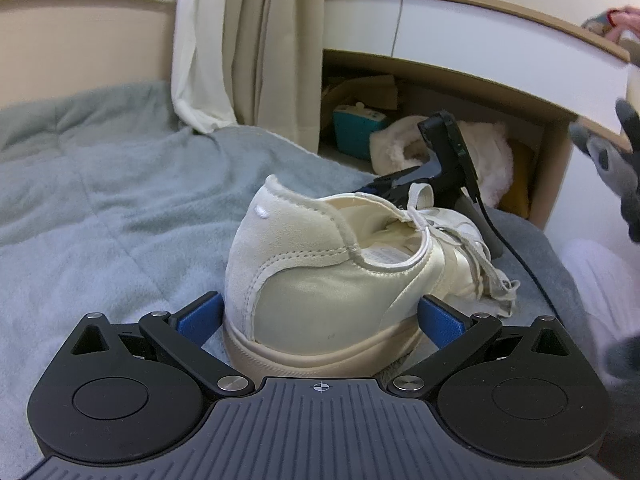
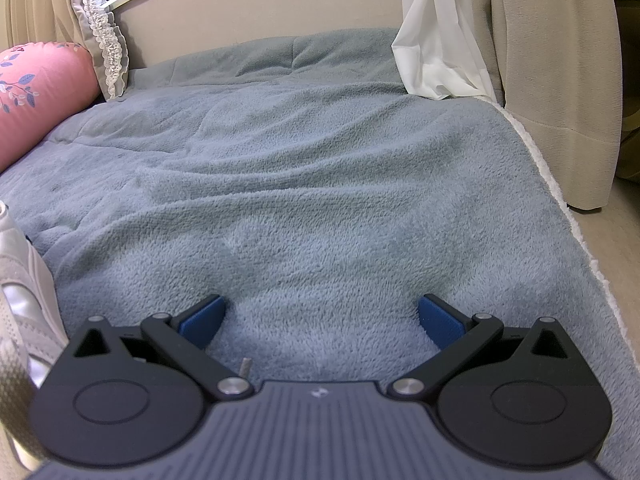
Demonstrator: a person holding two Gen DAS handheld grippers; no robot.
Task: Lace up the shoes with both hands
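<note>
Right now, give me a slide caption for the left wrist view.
Open left gripper straddles the heel of a cream shoe on a grey blanket.

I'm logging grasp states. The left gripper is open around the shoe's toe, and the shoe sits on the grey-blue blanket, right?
Not the toe: the left wrist view shows the left gripper open around the heel of the shoe. The shoe does sit on the grey-blue blanket.
</note>
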